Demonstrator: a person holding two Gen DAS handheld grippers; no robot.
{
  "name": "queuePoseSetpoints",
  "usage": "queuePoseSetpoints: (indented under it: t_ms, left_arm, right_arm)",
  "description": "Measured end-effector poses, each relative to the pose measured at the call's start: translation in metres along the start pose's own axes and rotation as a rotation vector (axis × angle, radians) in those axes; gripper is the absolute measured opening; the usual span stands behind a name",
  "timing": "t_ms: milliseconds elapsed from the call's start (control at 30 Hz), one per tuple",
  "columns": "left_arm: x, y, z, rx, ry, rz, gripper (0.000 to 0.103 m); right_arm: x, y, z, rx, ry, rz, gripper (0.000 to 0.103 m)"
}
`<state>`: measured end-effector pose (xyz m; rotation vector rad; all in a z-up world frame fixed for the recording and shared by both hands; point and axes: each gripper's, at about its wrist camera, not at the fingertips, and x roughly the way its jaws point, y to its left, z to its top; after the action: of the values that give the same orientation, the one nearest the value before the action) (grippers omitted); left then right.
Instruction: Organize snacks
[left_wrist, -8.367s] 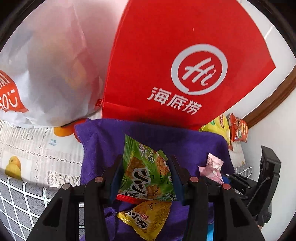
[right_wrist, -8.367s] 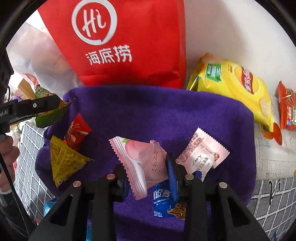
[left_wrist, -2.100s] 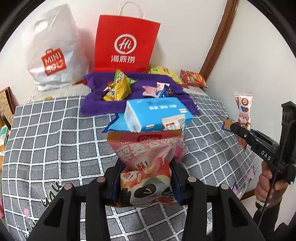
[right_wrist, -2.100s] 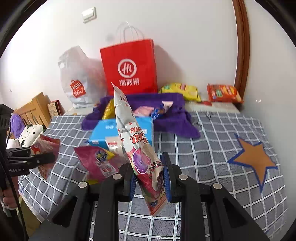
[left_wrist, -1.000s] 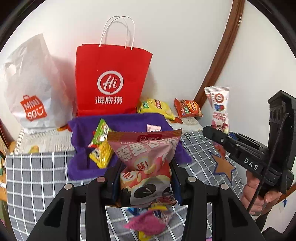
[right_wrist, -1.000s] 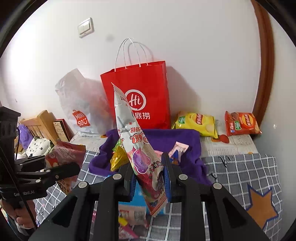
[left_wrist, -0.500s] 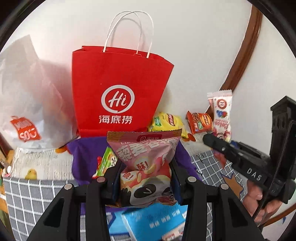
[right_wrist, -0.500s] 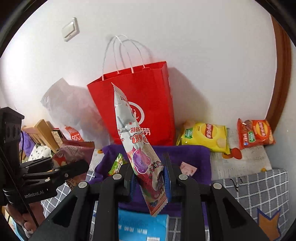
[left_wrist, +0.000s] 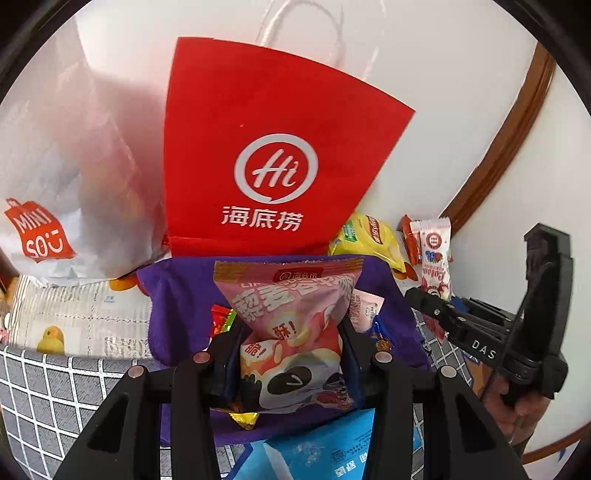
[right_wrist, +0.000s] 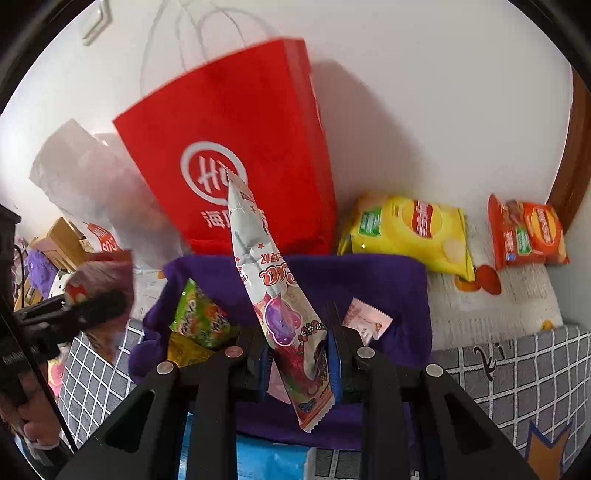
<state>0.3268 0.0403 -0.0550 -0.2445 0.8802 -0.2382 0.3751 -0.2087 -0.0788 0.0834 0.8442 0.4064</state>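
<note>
**Two snack packets held above the purple cloth**

The left gripper (left_wrist: 290, 354) pinches a pink panda snack bag (left_wrist: 291, 328) between its pads; the bag stands upright in the jaws, its sealed top edge flaring wide above them and its lower part squeezed narrow. It is pink with a red-brown band at the top, white lettering and a black-and-white panda face near the bottom.

The right gripper (right_wrist: 297, 354) is pressed together on a long white candy packet (right_wrist: 275, 295), gripped near its lower end. The packet rises from the jaws and leans to the left, its pointed top overlapping the logo of the bag behind. It is white with red stars, red lettering and a purple cartoon figure; its bottom edge is orange-red and serrated.

Just beyond both grippers lies a purple cloth (right_wrist: 369, 280) with small snacks on it: a green packet (right_wrist: 199, 321) on the left, a pale pink sachet (right_wrist: 365, 321) on the right. Behind the cloth a red paper bag (left_wrist: 273, 155) stands against the wall. To the right of it lie a yellow chip bag (right_wrist: 410, 229) and, farther right, an orange chip bag (right_wrist: 528, 232).
</note>
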Motion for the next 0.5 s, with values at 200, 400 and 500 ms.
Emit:
queuePoseSetpoints:
  t_ms: [200, 400, 500]
  left_arm:
    - [0.01, 0.005, -0.001, -0.011, 0.024, -0.016, 0.042]
    - [0.016, -0.002, -0.003, -0.001, 0.043, -0.019, 0.042]
    - [0.017, -0.002, -0.003, -0.003, 0.046, -0.019, 0.042]
  right_arm:
    - [0.018, -0.007, -0.001, 0.012, 0.036, -0.007, 0.024]
    - [0.015, -0.003, -0.002, -0.022, 0.022, -0.024, 0.024]
    - [0.015, -0.004, -0.002, -0.035, 0.029, -0.035, 0.025]
